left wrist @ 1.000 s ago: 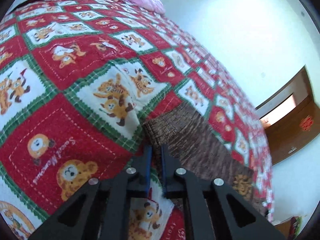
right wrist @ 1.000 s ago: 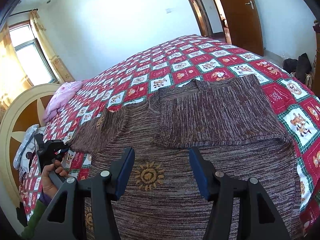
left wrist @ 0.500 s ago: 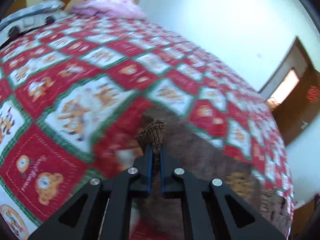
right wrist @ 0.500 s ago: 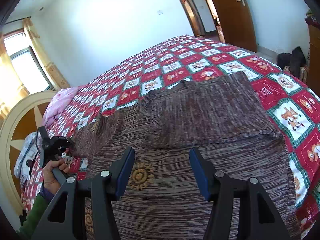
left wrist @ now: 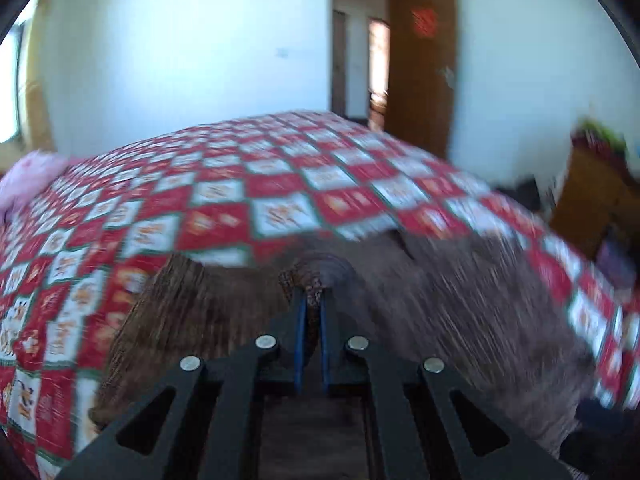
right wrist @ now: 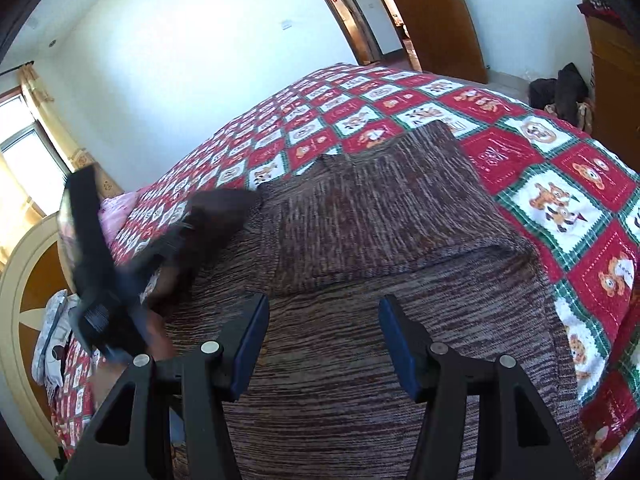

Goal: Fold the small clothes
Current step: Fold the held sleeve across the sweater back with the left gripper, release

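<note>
A brown knit sweater [right wrist: 360, 360] lies flat on the bed, with one sleeve [right wrist: 380, 216] folded across its chest. In the left wrist view, which is motion-blurred, my left gripper [left wrist: 311, 300] is shut on the cuff [left wrist: 310, 280] of the other sleeve and holds it above the sweater [left wrist: 460, 304]. The right wrist view shows that left gripper [right wrist: 188, 226] as a blur at the left, with the sleeve [right wrist: 218, 212] trailing from it over the sweater's shoulder. My right gripper [right wrist: 324, 308] hangs open over the sweater's lower body, nothing between its fingers.
The bed carries a red, white and green patchwork quilt [right wrist: 560, 184]. A pink pillow [left wrist: 24, 176] and a cream headboard [right wrist: 24, 280] are at the left. A wooden door [right wrist: 432, 20], a wooden cabinet [right wrist: 612, 80] and dark bags [right wrist: 560, 88] on the floor stand past the bed.
My left gripper has lifted the sleeve cuff off the quilt and swung it fast to the right over the sweater, rolling as it went. My right gripper has drifted slightly.
</note>
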A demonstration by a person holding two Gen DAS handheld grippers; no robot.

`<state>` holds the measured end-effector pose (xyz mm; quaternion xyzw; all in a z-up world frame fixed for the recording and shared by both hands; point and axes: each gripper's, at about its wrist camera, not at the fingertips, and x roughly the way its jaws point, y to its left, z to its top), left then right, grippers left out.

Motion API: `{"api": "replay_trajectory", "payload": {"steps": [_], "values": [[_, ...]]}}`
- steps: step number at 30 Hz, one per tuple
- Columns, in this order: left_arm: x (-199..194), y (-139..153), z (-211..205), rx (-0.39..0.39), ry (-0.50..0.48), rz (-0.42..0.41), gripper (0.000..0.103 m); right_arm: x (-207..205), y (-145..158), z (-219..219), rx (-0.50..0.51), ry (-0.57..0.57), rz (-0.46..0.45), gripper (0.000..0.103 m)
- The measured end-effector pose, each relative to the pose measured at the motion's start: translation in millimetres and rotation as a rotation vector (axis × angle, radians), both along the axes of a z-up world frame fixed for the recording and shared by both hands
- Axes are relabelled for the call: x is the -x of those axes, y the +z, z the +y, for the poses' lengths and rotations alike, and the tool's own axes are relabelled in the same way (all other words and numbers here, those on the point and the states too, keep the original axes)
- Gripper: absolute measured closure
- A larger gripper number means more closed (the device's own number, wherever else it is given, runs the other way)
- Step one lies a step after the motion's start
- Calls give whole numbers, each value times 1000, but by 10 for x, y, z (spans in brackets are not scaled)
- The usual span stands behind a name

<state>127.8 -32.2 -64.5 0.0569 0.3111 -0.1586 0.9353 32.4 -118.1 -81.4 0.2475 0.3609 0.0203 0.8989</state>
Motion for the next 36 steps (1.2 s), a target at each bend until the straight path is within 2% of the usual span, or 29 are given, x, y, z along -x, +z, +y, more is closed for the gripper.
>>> {"api": "replay_trajectory", "payload": {"steps": [4, 6, 8, 10, 12, 16, 18, 20, 22, 26, 27, 30, 33, 36], "values": [[73, -127, -203, -66, -33, 46, 96, 33, -17, -84, 4, -10, 8, 44], [41, -103, -189, -72, -21, 77, 87, 29, -26, -116, -4, -15, 16, 44], [30, -81, -78, -58, -17, 142, 79, 13, -25, -142, -17, -15, 24, 44], [129, -43, 104, -10, -23, 179, 45, -10, 17, -172, -24, -7, 18, 44], [294, 34, 449, 53, 24, 145, 32, -64, 81, -220, -43, 0, 7, 44], [375, -49, 930, 62, 172, 125, 32, -418, 176, -236, -71, 54, -19, 45], [312, -180, 1114, 80, 235, 173, 32, -654, 179, -157, -35, 78, -22, 45], [257, -301, 1223, 128, 260, 216, 33, -1030, 84, -13, -17, 134, 7, 45], [291, -329, 1269, 178, 266, 195, 33, -1298, -42, 107, -26, 171, 50, 45], [311, -347, 1178, 155, 260, 184, 27, -1644, -367, 342, -61, 176, 160, 45], [300, -347, 1186, 157, 253, 186, 24, -1673, -415, 407, -68, 178, 164, 47], [314, -334, 1260, 191, 241, 187, 22, -1675, -388, 573, 31, 223, 148, 93], [321, -340, 1345, 249, 240, 187, 22, -1599, -356, 604, 88, 245, 132, 95], [349, -345, 1444, 339, 237, 188, 22, -1366, -281, 578, 129, 227, 79, 95]]}}
